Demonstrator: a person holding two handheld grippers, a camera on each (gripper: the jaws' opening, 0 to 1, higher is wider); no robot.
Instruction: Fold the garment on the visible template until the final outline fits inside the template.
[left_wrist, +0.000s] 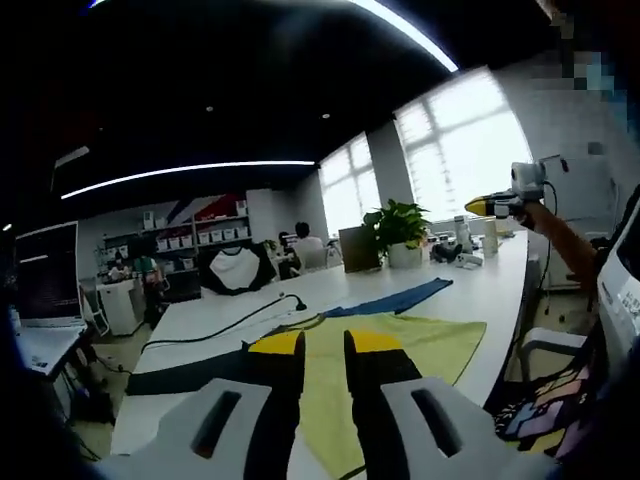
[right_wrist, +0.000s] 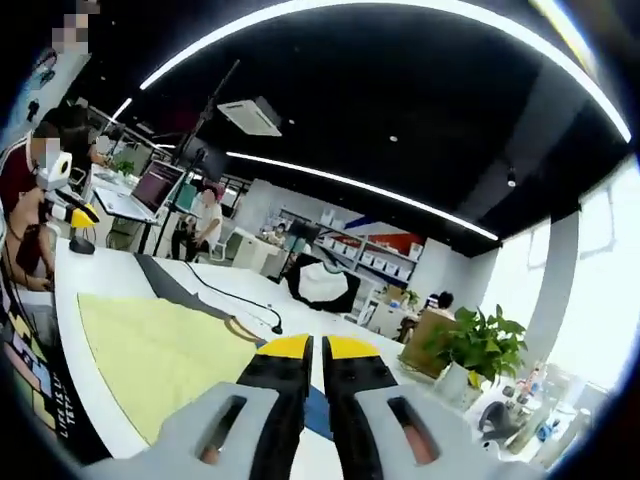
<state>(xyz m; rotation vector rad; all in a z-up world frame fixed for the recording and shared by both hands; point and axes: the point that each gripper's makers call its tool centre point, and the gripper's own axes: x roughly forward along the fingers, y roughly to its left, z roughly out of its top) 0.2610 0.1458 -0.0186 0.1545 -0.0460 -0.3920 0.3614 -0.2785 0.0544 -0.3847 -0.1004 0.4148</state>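
A yellow-green garment (left_wrist: 420, 345) lies spread flat on the white table (left_wrist: 490, 290), with a black sleeve (left_wrist: 180, 378) to one side and a blue sleeve (left_wrist: 400, 298) to the other. My left gripper (left_wrist: 325, 345) hovers above it, jaws a little apart with nothing between them. The right gripper (left_wrist: 492, 206) is held high over the table's far right, on a person's arm. In the right gripper view the garment (right_wrist: 160, 350) lies below and left of my right gripper (right_wrist: 317, 347), whose yellow-tipped jaws are almost touching and hold nothing. The left gripper (right_wrist: 75, 212) appears at far left.
A black cable (left_wrist: 230, 325) snakes across the table beyond the garment. A potted plant (left_wrist: 400, 225) and bottles stand at the far end. A monitor (left_wrist: 45, 272) stands at left, and a black-and-white shirt (left_wrist: 235, 268) hangs on a chair. People sit at the desks behind.
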